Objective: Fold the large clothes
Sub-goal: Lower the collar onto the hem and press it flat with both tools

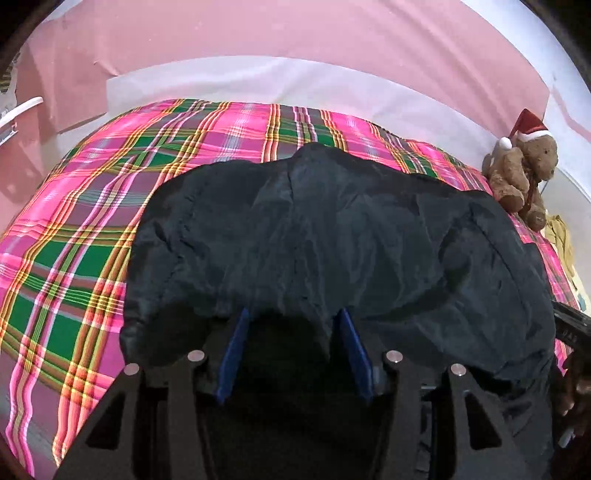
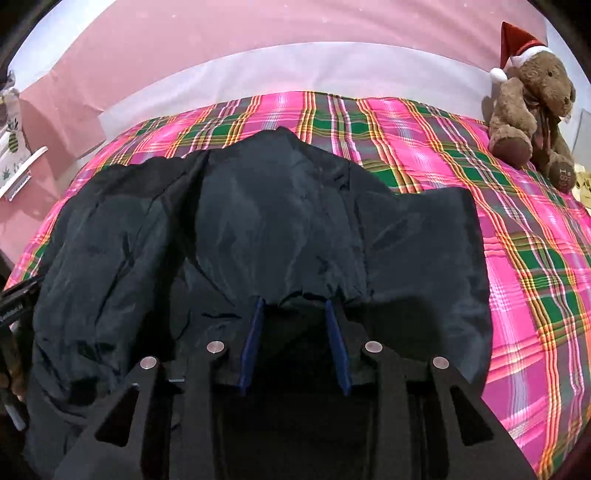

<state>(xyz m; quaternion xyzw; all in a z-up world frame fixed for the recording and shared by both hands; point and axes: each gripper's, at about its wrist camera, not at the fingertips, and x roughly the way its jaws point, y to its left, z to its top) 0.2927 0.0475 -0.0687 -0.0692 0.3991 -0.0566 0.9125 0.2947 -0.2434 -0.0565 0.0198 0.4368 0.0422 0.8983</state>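
Both grippers reach forward low over the bed, side by side, each pointing at the near edge of the dark jacket (image 1: 332,236). The left gripper (image 1: 293,314) has its blue fingers (image 1: 236,350) spread wide, and their tips disappear under a raised fold of the cloth; nothing sits pinched between them that can be made out. The right gripper (image 2: 295,301) stands the same way, blue fingers (image 2: 253,343) apart, tips tucked beneath the jacket's hem, with the cloth draped over them rather than clamped.

The jacket is a large, dark navy garment of thin, slightly glossy, crinkled fabric. It lies rumpled across the near half of the bed, humped in the middle, reaching toward the far edge in a rounded peak. Under it is a bedcover (image 1: 74,240) in bright pink, green and yellow plaid, smooth and flat. At the far right sits a brown plush teddy bear (image 2: 532,107) with a red and white Santa hat, upright by the pink wall (image 1: 295,29).

The jacket's near edge is cut off by the gripper bodies, and its sleeves cannot be told apart in the folds. A black part of the other gripper shows at the edge of each view, too clipped to read.
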